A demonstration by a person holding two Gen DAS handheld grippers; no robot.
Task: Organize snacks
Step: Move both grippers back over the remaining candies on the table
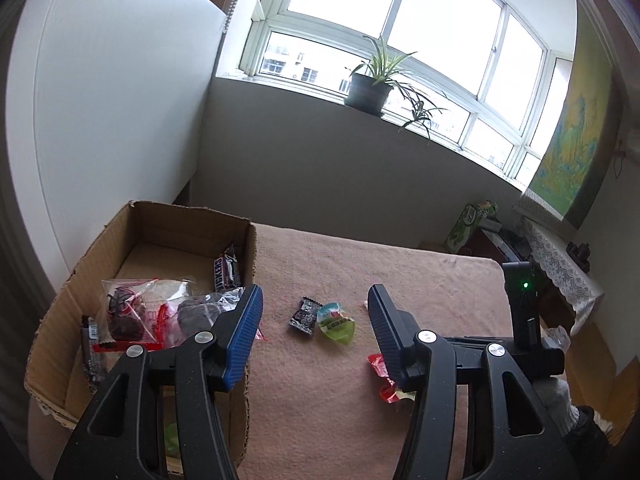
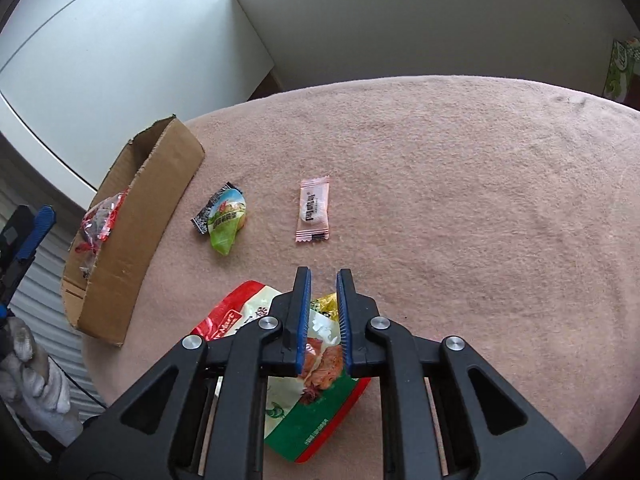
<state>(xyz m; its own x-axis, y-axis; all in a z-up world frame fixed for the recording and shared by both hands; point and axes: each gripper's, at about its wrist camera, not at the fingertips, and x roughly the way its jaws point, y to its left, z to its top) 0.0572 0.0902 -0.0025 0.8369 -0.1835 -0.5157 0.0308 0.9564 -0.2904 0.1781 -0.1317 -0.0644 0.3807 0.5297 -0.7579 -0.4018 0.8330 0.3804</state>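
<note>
Red-and-green pouch [image 2: 296,380] on the blanket [image 2: 460,200]: we see right gripper [image 2: 323,280] jaws narrowed over it, contact unclear, left gripper [image 1: 316,300] spread empty by the box [image 1: 192,224]; we advise pinching mid-pouch, lifting clear before boxing.

Bright white-framed bay window [image 1: 400,36], potted green spider plant [image 1: 370,84] on its sill, grey wall [image 1: 320,160] beneath, yellow-green painting [image 1: 572,128] at right
</note>
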